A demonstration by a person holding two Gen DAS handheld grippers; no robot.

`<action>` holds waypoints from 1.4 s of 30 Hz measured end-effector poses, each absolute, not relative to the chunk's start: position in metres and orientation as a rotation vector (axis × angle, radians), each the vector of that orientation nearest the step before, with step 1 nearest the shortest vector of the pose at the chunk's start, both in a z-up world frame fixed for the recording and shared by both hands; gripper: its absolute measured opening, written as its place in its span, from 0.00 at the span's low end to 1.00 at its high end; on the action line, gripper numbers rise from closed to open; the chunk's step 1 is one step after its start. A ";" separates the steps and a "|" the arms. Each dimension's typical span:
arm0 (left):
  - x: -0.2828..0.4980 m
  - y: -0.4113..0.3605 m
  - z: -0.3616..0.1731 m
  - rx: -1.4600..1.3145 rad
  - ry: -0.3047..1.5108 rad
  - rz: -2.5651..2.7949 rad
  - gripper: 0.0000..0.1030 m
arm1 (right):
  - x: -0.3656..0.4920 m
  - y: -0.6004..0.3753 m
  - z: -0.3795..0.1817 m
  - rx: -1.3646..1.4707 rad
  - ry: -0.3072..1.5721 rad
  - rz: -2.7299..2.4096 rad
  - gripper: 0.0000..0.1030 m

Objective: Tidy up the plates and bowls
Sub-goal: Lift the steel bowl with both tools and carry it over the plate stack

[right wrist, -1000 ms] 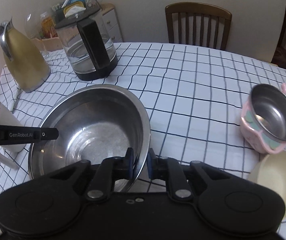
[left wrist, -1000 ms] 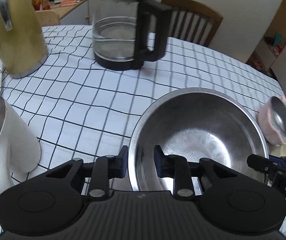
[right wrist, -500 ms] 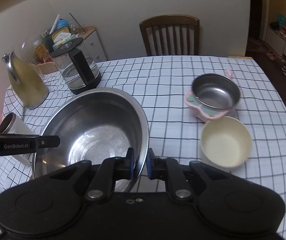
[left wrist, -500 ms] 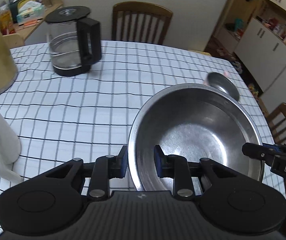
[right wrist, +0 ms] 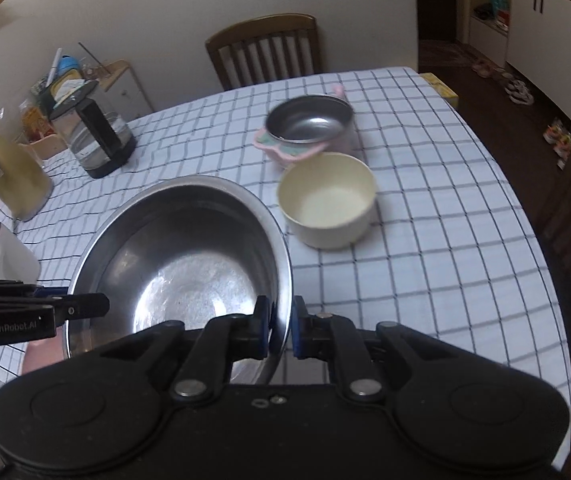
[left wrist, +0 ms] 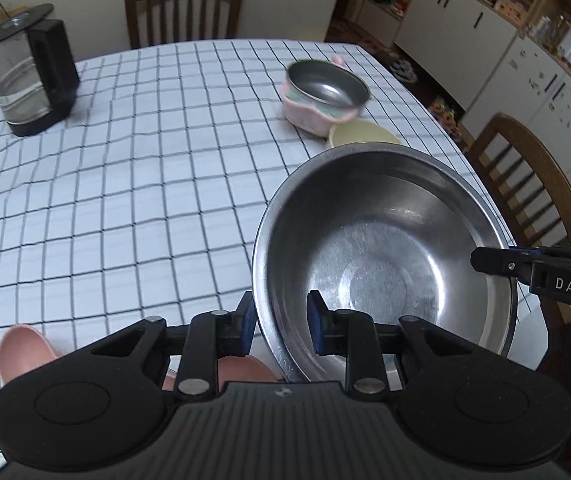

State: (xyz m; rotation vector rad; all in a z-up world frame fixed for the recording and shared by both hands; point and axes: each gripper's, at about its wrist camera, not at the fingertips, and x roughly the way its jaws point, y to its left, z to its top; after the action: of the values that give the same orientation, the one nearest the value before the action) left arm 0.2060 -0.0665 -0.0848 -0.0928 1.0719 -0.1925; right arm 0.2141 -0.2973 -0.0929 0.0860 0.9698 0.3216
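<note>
With each gripper clamped on opposite rim sides, large steel bowl [right wrist: 189,264] carried level, cream bowl [right wrist: 327,200] at one o'clock.

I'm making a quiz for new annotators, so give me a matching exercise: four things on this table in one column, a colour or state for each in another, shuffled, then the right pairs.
Things:
1. large steel bowl
2. cream bowl
3. small steel bowl
4. kettle

States:
A. stands empty on the tablecloth
B. glass body, black handle
C. sits in a pink holder
D. gripped at the rim on two sides by the left gripper and right gripper

Pairs: 1-D, 2-A, 3-C, 4-B
</note>
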 end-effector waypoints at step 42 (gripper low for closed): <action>0.177 -0.150 -0.154 0.073 1.192 -0.310 0.25 | 0.172 -0.379 -0.172 0.137 1.071 0.190 0.22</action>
State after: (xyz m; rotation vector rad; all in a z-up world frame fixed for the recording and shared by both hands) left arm 0.1769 -0.1503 -0.1538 0.0731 1.1921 -0.3096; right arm 0.1717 -0.3788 -0.1724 0.1369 1.0714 0.1898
